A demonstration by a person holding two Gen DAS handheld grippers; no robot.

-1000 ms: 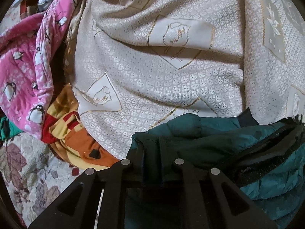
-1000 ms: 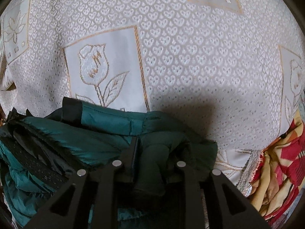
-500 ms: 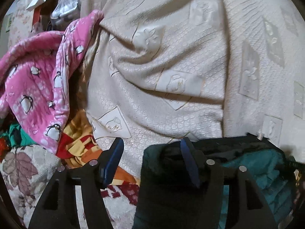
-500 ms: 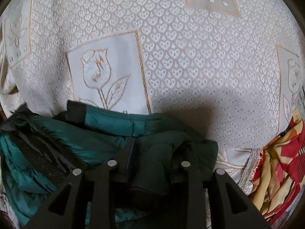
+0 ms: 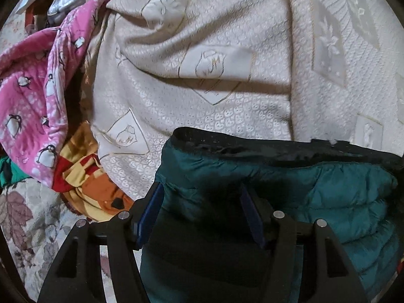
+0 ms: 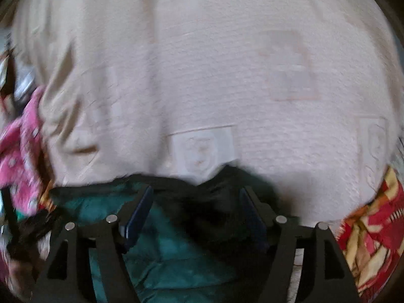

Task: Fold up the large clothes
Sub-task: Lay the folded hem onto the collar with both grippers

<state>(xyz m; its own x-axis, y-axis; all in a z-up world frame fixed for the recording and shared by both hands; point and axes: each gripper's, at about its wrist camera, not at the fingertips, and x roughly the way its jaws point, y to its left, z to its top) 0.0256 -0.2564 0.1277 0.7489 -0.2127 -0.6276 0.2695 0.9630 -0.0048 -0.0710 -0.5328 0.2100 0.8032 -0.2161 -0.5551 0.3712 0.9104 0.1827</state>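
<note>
Both tongs, left [image 5: 200, 213] and right [image 6: 195, 213], are spread; the right's jaws have just been opening. Nothing is pinched. The jacket [image 5: 315, 202], at lower frame, should be flattened before refolding.

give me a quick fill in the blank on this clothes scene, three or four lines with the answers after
1. The quilted jacket in front of the left gripper is ____ in colour.
2. The pink fabric at the left is printed with ____.
3. The cream cover behind the jacket carries framed ____ motifs.
4. The fingers of the right gripper stand ____.

Missing words: teal; penguins; flower; open
</note>
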